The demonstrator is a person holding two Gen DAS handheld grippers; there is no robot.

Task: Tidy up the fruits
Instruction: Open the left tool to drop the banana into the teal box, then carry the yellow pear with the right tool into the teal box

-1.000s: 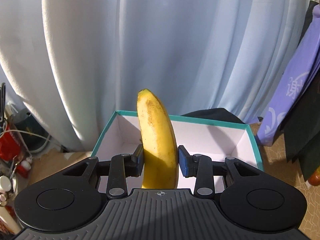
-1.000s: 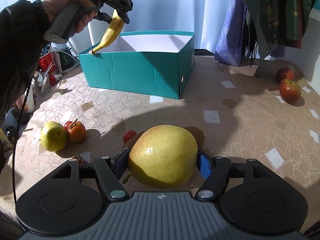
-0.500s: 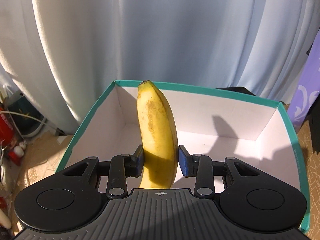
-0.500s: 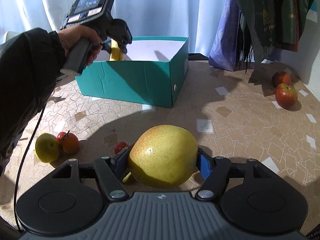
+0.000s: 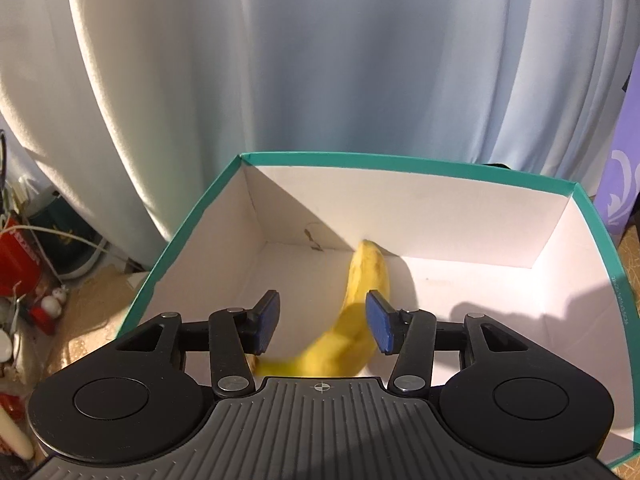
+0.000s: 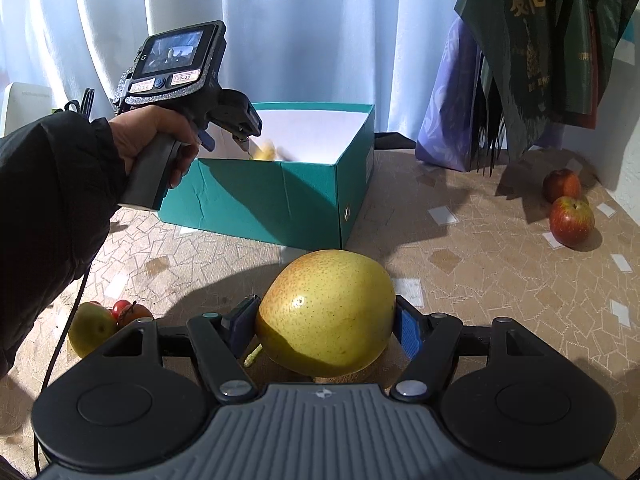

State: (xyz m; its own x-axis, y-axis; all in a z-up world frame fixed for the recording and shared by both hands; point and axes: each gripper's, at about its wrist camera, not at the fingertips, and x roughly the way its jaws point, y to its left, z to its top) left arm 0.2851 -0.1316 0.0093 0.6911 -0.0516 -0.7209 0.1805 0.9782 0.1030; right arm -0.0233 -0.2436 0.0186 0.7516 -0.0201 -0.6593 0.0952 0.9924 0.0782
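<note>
The teal box [image 5: 400,164] with a white inside fills the left wrist view. A yellow banana [image 5: 366,280], blurred at its near end, lies tilted inside the box against the back wall. My left gripper [image 5: 322,306] hangs over the box. Its jaws are opening, and the blue pads stand clear of the banana between them. From the right wrist view, a hand holds the left gripper [image 6: 244,136] over the box [image 6: 272,196], with the banana [image 6: 266,153] just showing above the rim. My right gripper [image 6: 324,311] is shut on a large yellow pear [image 6: 326,312] above the table.
Two red apples [image 6: 571,220] lie at the table's right edge near the wall. A green fruit [image 6: 90,328] and small red-orange fruits [image 6: 134,312] sit at the near left. Dark and purple bags [image 6: 540,40] hang at the right. Curtains stand behind; clutter [image 5: 20,256] lies left of the box.
The left gripper came down over the box and its jaws parted; the banana, upright in the grip before, has dropped into the box. The right gripper kept the pear and stayed put.
</note>
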